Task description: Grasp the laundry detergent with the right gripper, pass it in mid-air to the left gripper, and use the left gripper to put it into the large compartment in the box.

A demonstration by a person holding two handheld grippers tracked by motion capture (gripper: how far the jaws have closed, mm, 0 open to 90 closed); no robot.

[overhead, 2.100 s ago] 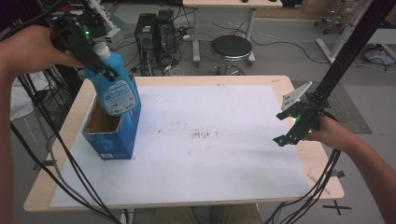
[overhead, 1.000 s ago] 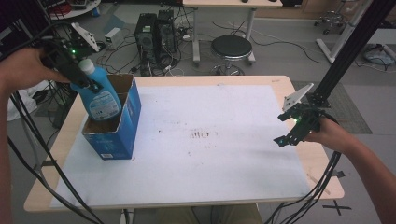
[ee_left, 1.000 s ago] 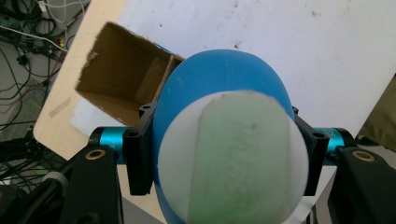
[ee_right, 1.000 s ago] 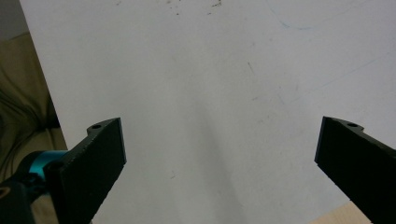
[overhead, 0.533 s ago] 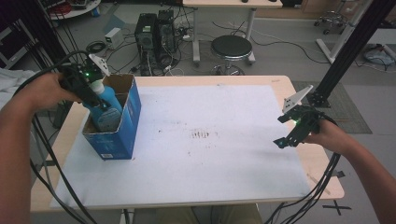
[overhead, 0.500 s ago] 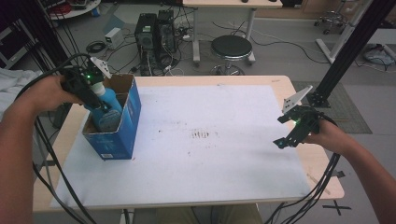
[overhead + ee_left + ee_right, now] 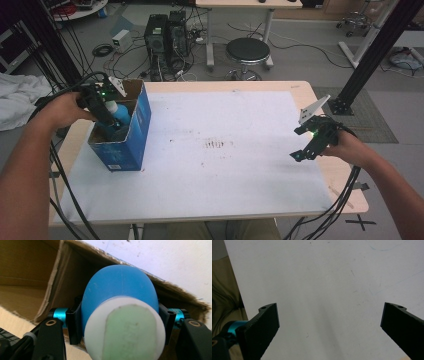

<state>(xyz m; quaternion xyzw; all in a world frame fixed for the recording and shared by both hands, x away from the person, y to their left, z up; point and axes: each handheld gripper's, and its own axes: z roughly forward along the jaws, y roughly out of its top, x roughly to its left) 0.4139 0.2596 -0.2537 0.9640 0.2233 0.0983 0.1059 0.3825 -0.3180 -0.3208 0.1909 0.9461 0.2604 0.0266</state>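
Note:
A blue bottle with a white cap sits low inside the open blue cardboard box at the table's left. My left gripper reaches down into the box and is shut on the bottle's neck. In the left gripper view the bottle and its white cap with a greenish top are clamped between the two black jaws, with the box's brown inner wall behind. My right gripper hovers over the table's right side; its jaws stand wide apart with nothing between them.
The white table sheet bears faint brown stains at its middle. The table's wooden edge runs close by the right hand. Cables trail off both sides. A stool and computer towers stand on the floor beyond.
My left gripper has sunk with the bottle, carrying it from above the box down into it. The right gripper has stayed in place.

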